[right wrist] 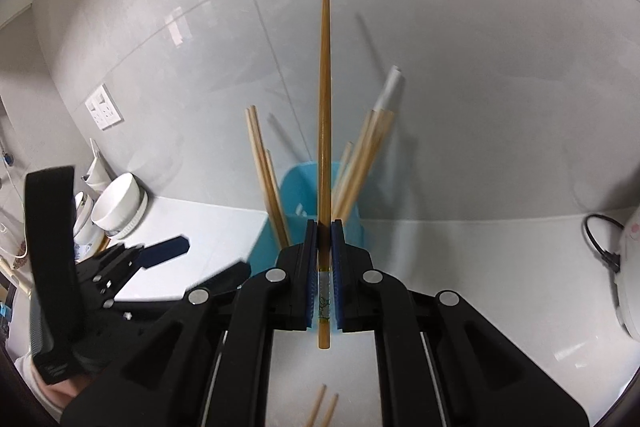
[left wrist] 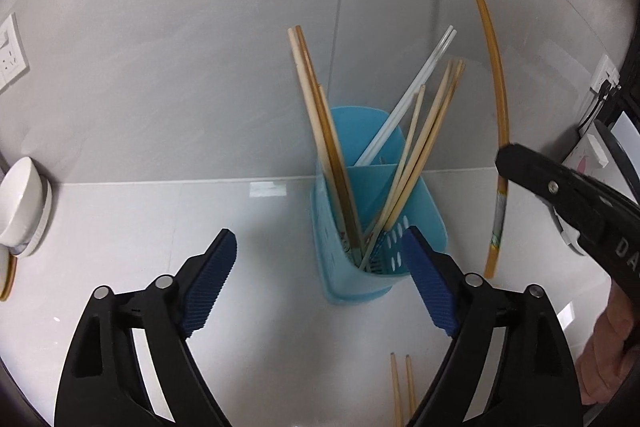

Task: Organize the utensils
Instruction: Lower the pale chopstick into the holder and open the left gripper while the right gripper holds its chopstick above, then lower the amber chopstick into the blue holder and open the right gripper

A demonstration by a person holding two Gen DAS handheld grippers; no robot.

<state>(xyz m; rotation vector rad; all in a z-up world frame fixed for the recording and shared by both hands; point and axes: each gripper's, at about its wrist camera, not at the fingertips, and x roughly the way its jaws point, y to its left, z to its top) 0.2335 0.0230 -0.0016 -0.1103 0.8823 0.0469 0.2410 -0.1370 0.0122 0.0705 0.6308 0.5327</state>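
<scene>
Right claw [right wrist: 324, 259] clamps a chopstick [right wrist: 325, 99] above the holder [left wrist: 360, 211]; left claw [left wrist: 320, 279] spread.

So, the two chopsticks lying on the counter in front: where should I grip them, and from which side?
Grip the two loose chopsticks near the ends visible here, coming down from above: they lie flat, side by side, and the open left gripper is nearest.

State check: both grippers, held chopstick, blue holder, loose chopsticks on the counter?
left gripper: jaws open, empty
right gripper: shut on brown chopstick
brown chopstick: upright, off the counter
blue holder: upright, chopsticks inside
loose chopsticks: flat on counter
</scene>
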